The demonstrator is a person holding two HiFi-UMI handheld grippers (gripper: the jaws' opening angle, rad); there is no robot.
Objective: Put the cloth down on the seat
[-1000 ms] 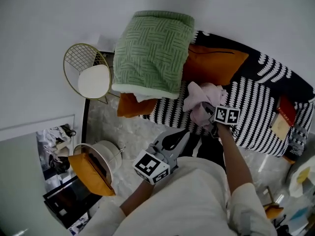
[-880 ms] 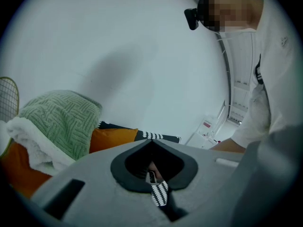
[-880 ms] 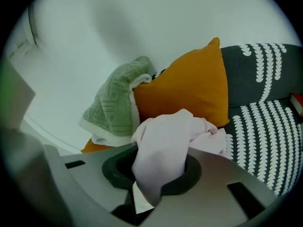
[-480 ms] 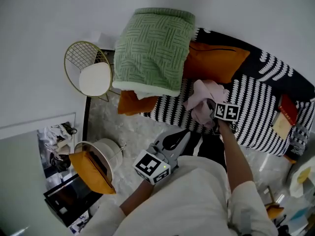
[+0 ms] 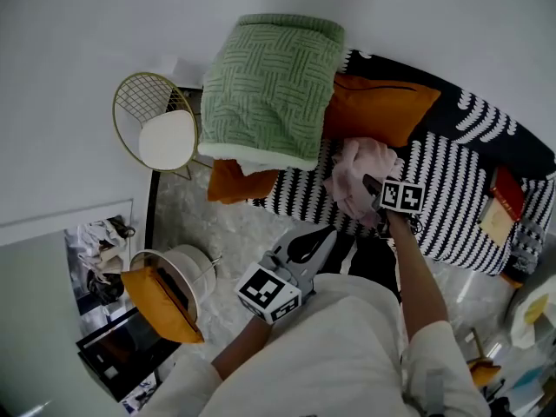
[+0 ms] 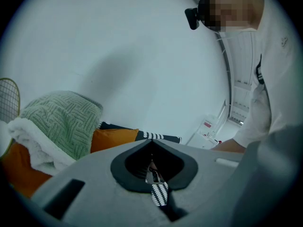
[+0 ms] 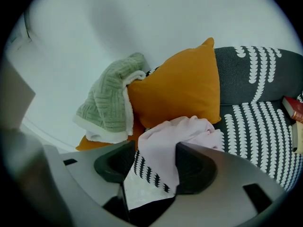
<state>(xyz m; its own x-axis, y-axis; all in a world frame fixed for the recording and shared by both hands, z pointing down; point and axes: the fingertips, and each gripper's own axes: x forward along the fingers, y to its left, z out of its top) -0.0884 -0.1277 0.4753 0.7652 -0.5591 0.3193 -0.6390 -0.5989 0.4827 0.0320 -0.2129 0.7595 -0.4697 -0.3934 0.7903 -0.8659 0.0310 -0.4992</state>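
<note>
Nearest the person, the left hand-held gripper [image 6: 152, 150] is held low in front of the body over the pale floor [image 5: 217, 224]. Its jaws are closed together with nothing between them.

Farther out, the right arm reaches to the right hand-held gripper [image 7: 154, 157] at the front edge of the seat [image 5: 452, 198], which is black with white stripes. Its jaws are opening. The pink cloth [image 7: 182, 131] hangs between them, brushing one pad while a gap shows at the other, so it is not clamped. The rest of the cloth lies bunched on the seat just beyond the jaw tips, close against the lower edge of an orange cushion [image 7: 175, 89].

The cushion leans on the dark backrest behind the cloth. Beside it, a green woven blanket [image 7: 106, 100] with a white underside is draped over the end of the seat. A red book [image 5: 506, 194] lies toward the seat's other end, well apart from the cloth. A gold wire chair [image 5: 156, 124] stands beyond the blanket, near the white wall.
</note>
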